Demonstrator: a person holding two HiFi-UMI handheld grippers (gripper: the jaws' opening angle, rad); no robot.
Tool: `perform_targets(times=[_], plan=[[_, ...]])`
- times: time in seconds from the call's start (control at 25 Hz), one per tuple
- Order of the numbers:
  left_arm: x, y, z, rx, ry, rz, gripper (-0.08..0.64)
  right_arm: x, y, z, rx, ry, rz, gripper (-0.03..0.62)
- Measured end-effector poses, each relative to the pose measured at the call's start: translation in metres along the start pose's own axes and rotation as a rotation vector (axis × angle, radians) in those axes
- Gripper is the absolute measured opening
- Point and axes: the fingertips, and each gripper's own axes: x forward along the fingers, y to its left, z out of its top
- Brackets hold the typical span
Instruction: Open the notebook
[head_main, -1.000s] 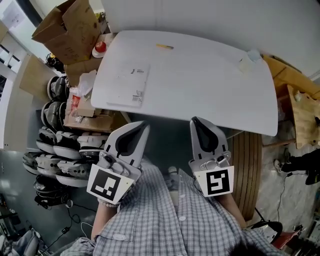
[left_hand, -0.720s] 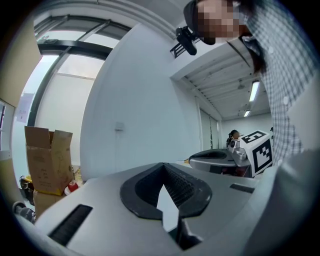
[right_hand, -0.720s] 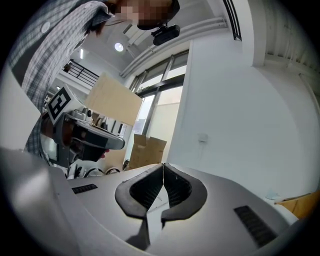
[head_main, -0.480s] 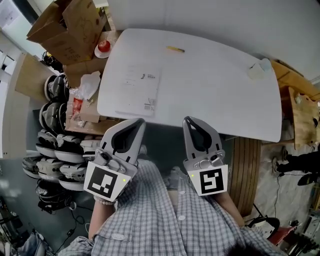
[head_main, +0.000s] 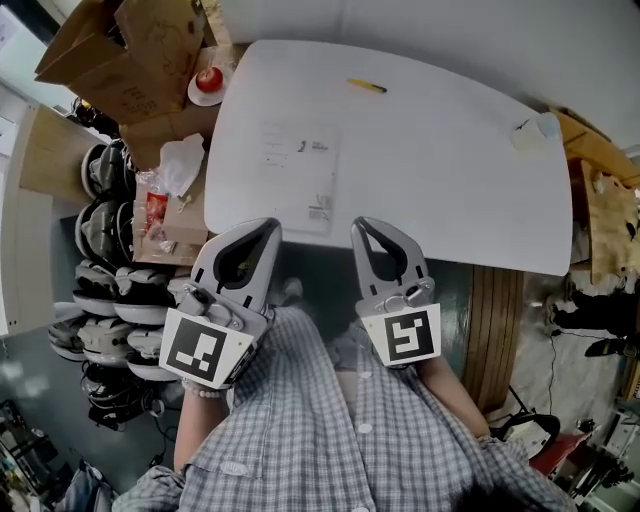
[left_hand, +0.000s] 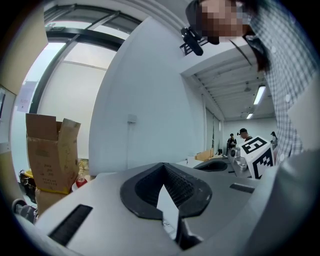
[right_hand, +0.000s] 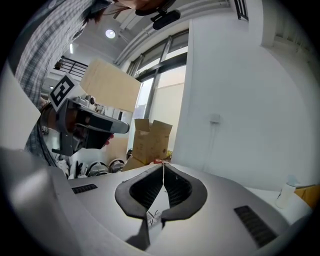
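Note:
The closed white notebook (head_main: 298, 176) lies flat on the left half of the white table (head_main: 450, 180), close to the front edge. Both grippers are held side by side just before that edge. My left gripper (head_main: 268, 228) points at the notebook's near left corner, jaws shut with nothing between them; its tips (left_hand: 162, 168) meet in the left gripper view. My right gripper (head_main: 362, 226) sits just right of the notebook's near edge, also shut and empty, tips (right_hand: 163, 166) together in the right gripper view. Neither touches the notebook.
A yellow pen (head_main: 367, 86) lies at the table's far side. A small pale item (head_main: 536, 131) sits at the far right corner. Cardboard boxes (head_main: 120, 50), a red object on a dish (head_main: 209, 80) and several helmets (head_main: 110, 290) crowd the left. Wooden boards (head_main: 605, 200) stand to the right.
Both grippers have moved forward toward the table; their tips now reach its front edge. The notebook sits closer to them in the view. Both stay shut.

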Motion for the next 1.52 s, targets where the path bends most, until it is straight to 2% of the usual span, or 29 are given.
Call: perform_targets(times=[0.12,0.28,0.6,0.88,1.2,1.52], plan=[[-0.002,0.020,-0.006,-0.023,0.013,0.000,0.006,0.022,0.016,-0.011,-0.039,0.055,0.035,0.021],[-0.004,0.049,-0.026,-0.061,0.080,0.028,0.006,0.054,0.041,-0.027,-0.102,0.119,0.080,0.021],[-0.010,0.091,-0.046,-0.095,0.112,0.082,0.006,0.108,0.100,-0.058,-0.156,0.184,0.252,0.025],[-0.019,0.116,-0.059,-0.117,0.136,0.121,0.006,0.142,0.154,-0.111,-0.232,0.279,0.405,0.103],[-0.031,0.133,-0.070,-0.130,0.164,0.172,0.006,0.168,0.180,-0.158,-0.289,0.367,0.440,0.129],[-0.038,0.144,-0.077,-0.135,0.174,0.190,0.006,0.179,0.182,-0.173,-0.365,0.393,0.414,0.129]])
